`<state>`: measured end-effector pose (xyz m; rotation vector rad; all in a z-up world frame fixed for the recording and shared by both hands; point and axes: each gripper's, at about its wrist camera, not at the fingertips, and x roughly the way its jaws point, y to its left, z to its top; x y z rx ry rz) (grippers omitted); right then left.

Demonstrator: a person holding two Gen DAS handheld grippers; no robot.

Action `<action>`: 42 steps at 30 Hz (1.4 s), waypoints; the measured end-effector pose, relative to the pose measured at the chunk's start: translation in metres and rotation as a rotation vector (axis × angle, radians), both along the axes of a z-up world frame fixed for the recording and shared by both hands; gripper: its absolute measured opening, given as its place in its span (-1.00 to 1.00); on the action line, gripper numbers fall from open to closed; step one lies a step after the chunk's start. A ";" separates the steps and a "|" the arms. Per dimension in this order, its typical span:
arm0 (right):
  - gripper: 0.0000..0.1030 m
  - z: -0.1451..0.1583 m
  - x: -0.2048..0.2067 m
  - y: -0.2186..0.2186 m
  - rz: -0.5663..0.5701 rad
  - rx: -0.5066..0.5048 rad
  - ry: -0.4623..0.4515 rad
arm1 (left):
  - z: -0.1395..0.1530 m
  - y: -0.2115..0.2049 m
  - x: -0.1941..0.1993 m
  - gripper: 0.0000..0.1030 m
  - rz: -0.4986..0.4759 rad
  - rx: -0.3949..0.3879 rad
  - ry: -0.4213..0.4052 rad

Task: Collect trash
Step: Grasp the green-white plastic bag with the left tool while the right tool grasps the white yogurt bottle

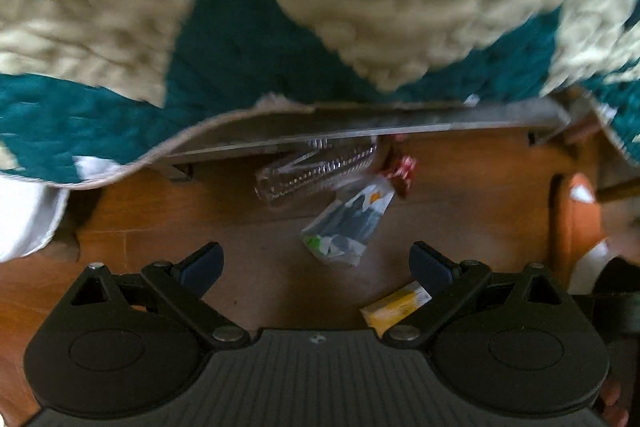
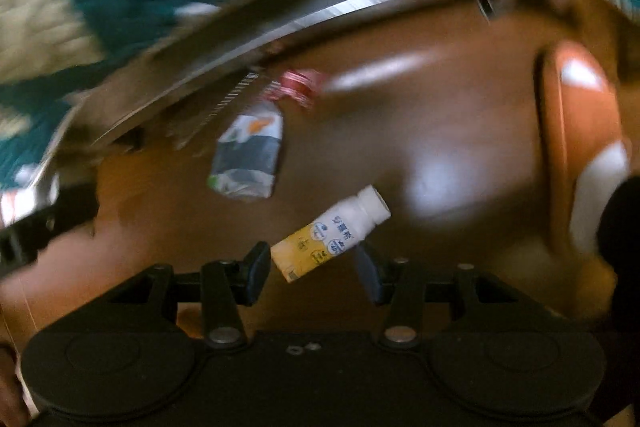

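Trash lies on a wooden floor by a bed edge. In the left wrist view, a clear plastic bottle (image 1: 316,167), a crumpled red wrapper (image 1: 402,173) and a grey-white snack bag (image 1: 346,223) lie ahead of my open, empty left gripper (image 1: 316,267); a yellow bottle's end (image 1: 396,307) shows by the right finger. In the right wrist view, my right gripper (image 2: 314,273) is open, with a white-and-yellow drink bottle (image 2: 334,233) lying on the floor just ahead of the fingertips, not gripped. The snack bag (image 2: 250,155) and red wrapper (image 2: 298,85) lie farther off.
A teal and cream quilt (image 1: 280,7) hangs over the bed's metal rail (image 1: 360,131). An orange and white object (image 1: 580,227) stands at the right, also in the right wrist view (image 2: 580,147). The view is motion-blurred.
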<state>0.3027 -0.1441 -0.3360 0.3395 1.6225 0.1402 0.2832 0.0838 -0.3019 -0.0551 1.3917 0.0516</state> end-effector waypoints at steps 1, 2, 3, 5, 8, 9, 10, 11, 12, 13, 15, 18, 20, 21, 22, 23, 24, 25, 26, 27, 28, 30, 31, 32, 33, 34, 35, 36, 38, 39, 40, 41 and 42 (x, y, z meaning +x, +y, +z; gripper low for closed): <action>-0.07 -0.010 0.001 0.000 -0.030 0.002 0.013 | -0.009 0.000 0.003 0.94 -0.012 0.002 0.012; -0.07 -0.020 0.000 0.000 -0.058 0.003 0.028 | -0.019 0.000 0.005 0.94 -0.027 0.010 0.022; -0.07 -0.029 0.000 0.001 -0.077 -0.001 0.047 | -0.030 0.000 0.007 0.94 -0.045 0.019 0.032; -0.07 -0.051 -0.002 0.004 -0.129 0.012 0.098 | -0.047 0.000 0.011 0.94 -0.078 0.033 0.044; -0.07 -0.077 -0.003 0.007 -0.212 0.013 0.147 | -0.072 -0.001 0.016 0.94 -0.119 0.051 0.055; -0.07 -0.085 -0.002 0.007 -0.242 0.015 0.159 | -0.080 -0.001 0.016 0.94 -0.124 0.054 0.062; -0.07 -0.091 -0.001 0.008 -0.264 0.007 0.166 | -0.086 -0.001 0.017 0.94 -0.126 0.057 0.067; -0.07 -0.099 0.001 0.009 -0.283 -0.016 0.181 | -0.092 0.000 0.017 0.94 -0.131 0.054 0.070; -0.07 -0.106 0.002 0.009 -0.299 -0.032 0.196 | -0.098 -0.001 0.017 0.94 -0.139 0.052 0.071; -0.07 -0.112 0.002 0.009 -0.319 -0.038 0.209 | -0.102 -0.003 0.017 0.94 -0.149 0.054 0.072; -0.01 -0.122 0.002 0.008 -0.372 -0.049 0.228 | -0.112 -0.005 0.017 0.94 -0.182 0.055 0.073; -0.06 -0.132 0.000 0.011 -0.401 -0.074 0.266 | -0.125 -0.012 0.019 0.94 -0.233 0.071 0.072; -0.05 -0.132 -0.003 0.014 -0.401 -0.082 0.258 | -0.131 -0.016 0.022 0.94 -0.250 0.072 0.069; -0.05 -0.133 -0.003 0.016 -0.401 -0.077 0.256 | -0.134 -0.018 0.024 0.94 -0.254 0.066 0.071; -0.05 -0.136 -0.004 0.018 -0.398 -0.070 0.257 | -0.138 -0.019 0.025 0.94 -0.256 0.062 0.075; -0.05 -0.139 -0.002 0.020 -0.382 -0.080 0.264 | -0.141 -0.020 0.027 0.94 -0.258 0.056 0.077; -0.05 -0.142 -0.001 0.021 -0.364 -0.094 0.268 | -0.145 -0.022 0.028 0.94 -0.264 0.049 0.080; -0.05 -0.146 0.000 0.021 -0.349 -0.103 0.268 | -0.149 -0.024 0.029 0.94 -0.269 0.048 0.081; -0.05 -0.150 0.001 0.021 -0.342 -0.102 0.270 | -0.152 -0.025 0.030 0.94 -0.271 0.045 0.085; -0.05 -0.154 0.002 0.020 -0.329 -0.112 0.271 | -0.157 -0.026 0.032 0.92 -0.269 0.037 0.093; -0.05 -0.156 0.003 0.019 -0.304 -0.117 0.267 | -0.162 -0.027 0.033 0.92 -0.264 0.030 0.098; -0.06 -0.159 0.005 0.018 -0.232 -0.140 0.255 | -0.173 -0.028 0.035 0.92 -0.245 0.014 0.111; -0.06 -0.160 0.006 0.019 -0.191 -0.149 0.251 | -0.179 -0.029 0.037 0.92 -0.233 0.007 0.119; -0.06 -0.160 0.007 0.018 -0.154 -0.151 0.241 | -0.183 -0.030 0.038 0.92 -0.222 -0.002 0.127; -0.05 -0.161 0.007 0.019 -0.128 -0.153 0.228 | -0.188 -0.032 0.039 0.89 -0.214 -0.009 0.131; -0.06 -0.160 0.008 0.018 -0.103 -0.151 0.214 | -0.191 -0.034 0.039 0.88 -0.209 -0.013 0.136; -0.07 -0.161 0.009 0.017 -0.083 -0.149 0.206 | -0.194 -0.037 0.040 0.87 -0.202 -0.017 0.139; -0.08 -0.162 0.010 0.017 -0.069 -0.148 0.201 | -0.197 -0.038 0.040 0.84 -0.191 -0.022 0.139; -0.09 -0.163 0.010 0.013 -0.057 -0.146 0.195 | -0.203 -0.039 0.042 0.63 -0.166 -0.032 0.148; -0.09 -0.164 0.009 0.010 -0.052 -0.142 0.194 | -0.206 -0.039 0.043 0.44 -0.152 -0.037 0.159; -0.10 -0.165 0.008 0.010 -0.041 -0.140 0.191 | -0.208 -0.039 0.043 0.40 -0.139 -0.036 0.167; -0.10 -0.165 0.008 0.010 -0.025 -0.141 0.182 | -0.209 -0.039 0.043 0.39 -0.132 -0.028 0.165; -0.10 -0.164 0.008 0.010 -0.013 -0.141 0.174 | -0.209 -0.041 0.043 0.38 -0.127 -0.023 0.162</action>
